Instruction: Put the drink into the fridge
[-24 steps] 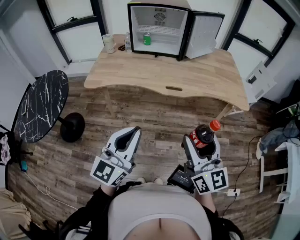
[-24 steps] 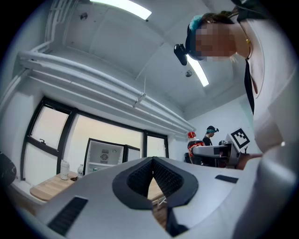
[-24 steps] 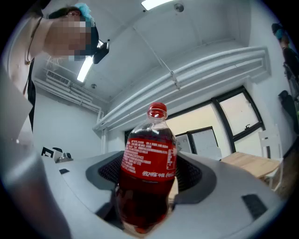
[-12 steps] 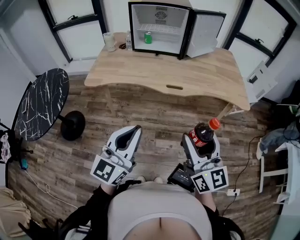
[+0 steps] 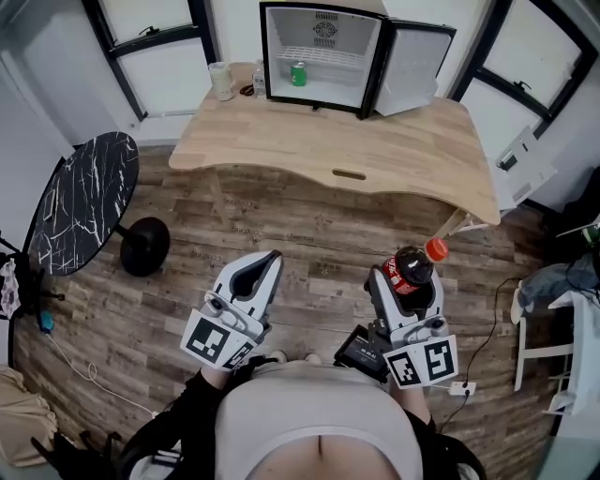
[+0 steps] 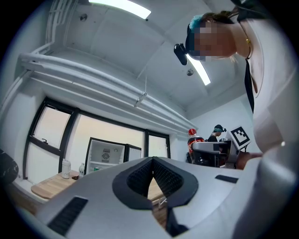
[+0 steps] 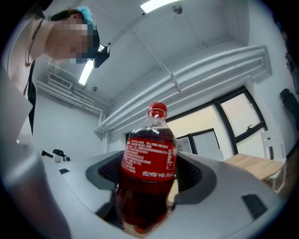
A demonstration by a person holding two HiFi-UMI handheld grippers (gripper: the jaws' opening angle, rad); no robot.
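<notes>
Forward and seemingly level, right tool (image 5: pixel 405 281) clamps the drink (image 5: pixel 411 266)

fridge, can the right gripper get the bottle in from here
Probably not yet. The fridge is open, with room beside the can, but the right gripper holding the bottle is short of the table; a step closer seems needed.

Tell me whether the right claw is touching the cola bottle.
Touching. The right gripper view shows the bottle clamped inside the right claw, with both halves of the claw pressed against its sides.
</notes>
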